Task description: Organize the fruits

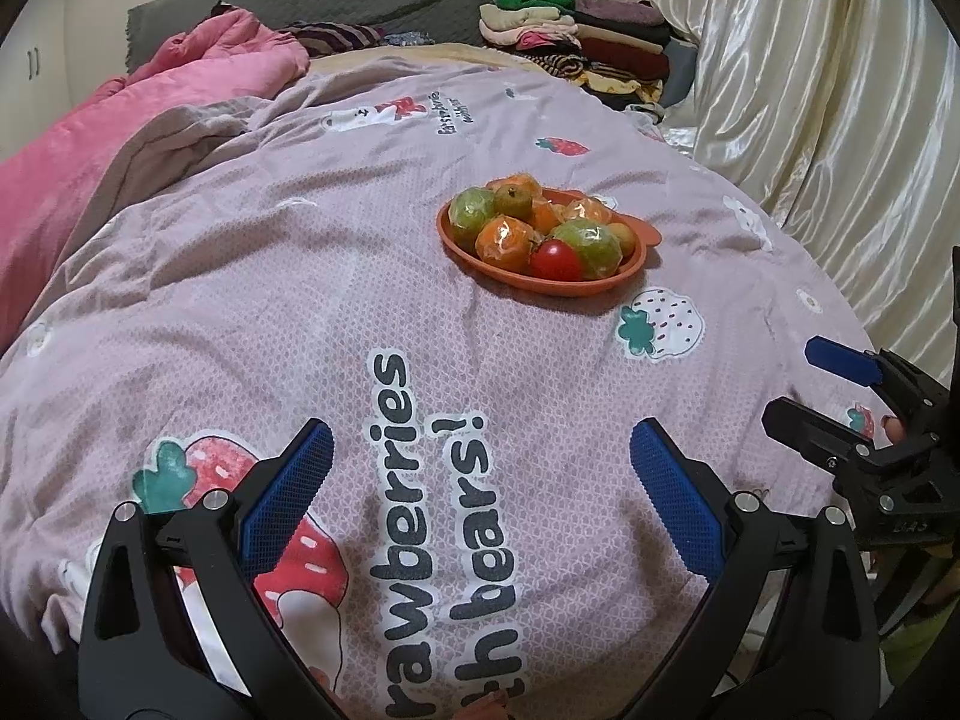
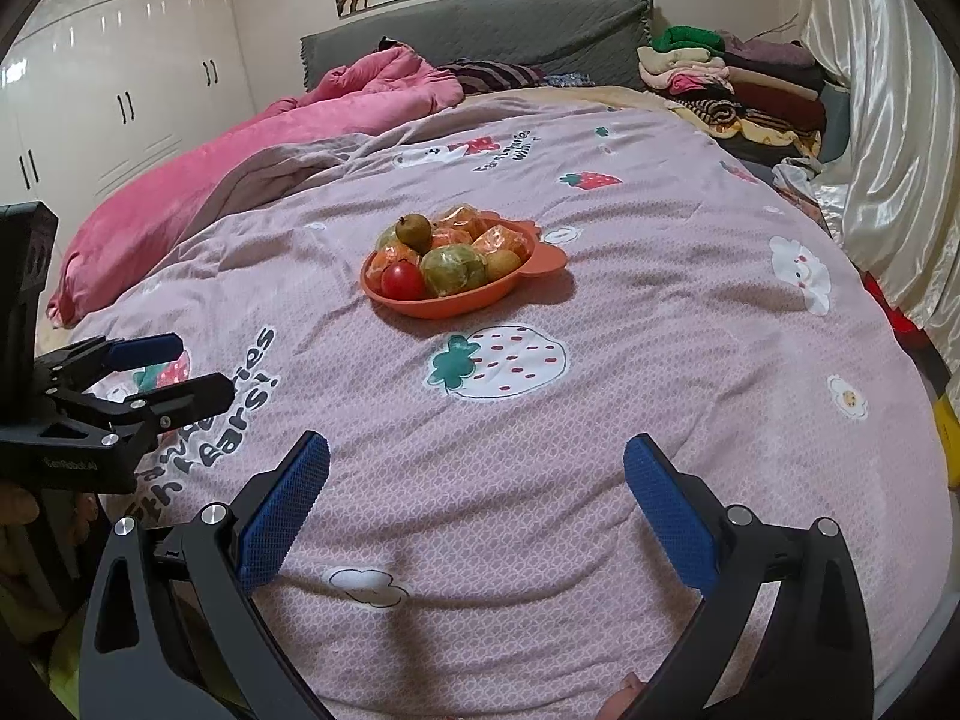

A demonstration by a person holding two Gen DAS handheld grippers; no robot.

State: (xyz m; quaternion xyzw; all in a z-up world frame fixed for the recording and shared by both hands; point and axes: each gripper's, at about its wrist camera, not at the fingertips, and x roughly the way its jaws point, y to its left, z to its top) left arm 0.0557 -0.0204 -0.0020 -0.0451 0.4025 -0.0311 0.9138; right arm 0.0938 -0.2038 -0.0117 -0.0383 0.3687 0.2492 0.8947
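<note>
An orange plate (image 1: 633, 273) sits on the bed's pink quilt, piled with several fruits: wrapped oranges (image 1: 506, 242), wrapped green fruits (image 1: 591, 246), a red tomato (image 1: 555, 260) and a small pear (image 1: 513, 201). It also shows in the right wrist view (image 2: 540, 261), with the pear (image 2: 413, 231) on top and the tomato (image 2: 402, 281) at the front. My left gripper (image 1: 480, 450) is open and empty, well short of the plate. My right gripper (image 2: 477, 462) is open and empty too, also short of the plate. Each gripper shows at the edge of the other's view.
A pink duvet (image 2: 252, 144) lies bunched on the left of the bed. Folded clothes (image 2: 738, 84) are stacked at the back right by the grey headboard (image 2: 480, 30). A cream curtain (image 2: 894, 138) hangs on the right. White wardrobes (image 2: 120, 78) stand on the left.
</note>
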